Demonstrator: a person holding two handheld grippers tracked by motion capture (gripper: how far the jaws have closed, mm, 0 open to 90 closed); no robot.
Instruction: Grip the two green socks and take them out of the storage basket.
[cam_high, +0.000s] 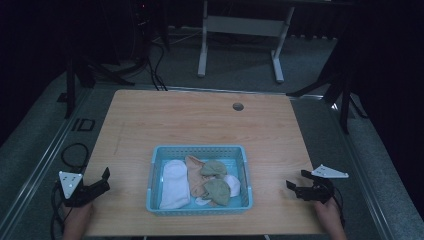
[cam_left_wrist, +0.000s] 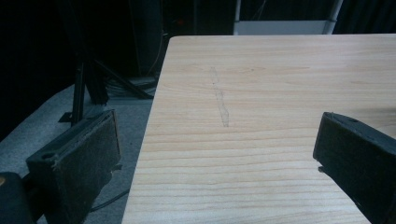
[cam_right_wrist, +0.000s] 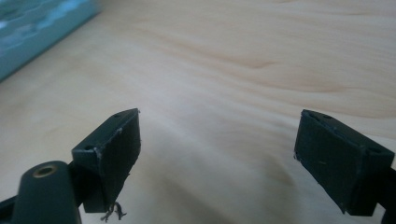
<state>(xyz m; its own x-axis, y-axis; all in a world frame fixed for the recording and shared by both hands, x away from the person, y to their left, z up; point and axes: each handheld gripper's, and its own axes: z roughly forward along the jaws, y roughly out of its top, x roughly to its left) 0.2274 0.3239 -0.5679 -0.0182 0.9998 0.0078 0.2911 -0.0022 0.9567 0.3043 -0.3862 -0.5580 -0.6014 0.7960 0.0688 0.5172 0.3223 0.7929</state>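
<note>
A light blue basket (cam_high: 200, 150) is sitting on the near middle of the wooden table (cam_high: 200, 120), holding a white sock (cam_high: 175, 184), green socks (cam_high: 215, 180) and a peach sock (cam_high: 194, 175).

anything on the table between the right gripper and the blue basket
Nothing: in the high view, bare wood separates the right gripper from the blue basket.

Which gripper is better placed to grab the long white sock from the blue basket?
Probably the left gripper: the long white sock lies along the left side of the blue plastic basket, nearest it. The right gripper, also open, would have to cross the green socks.
</note>
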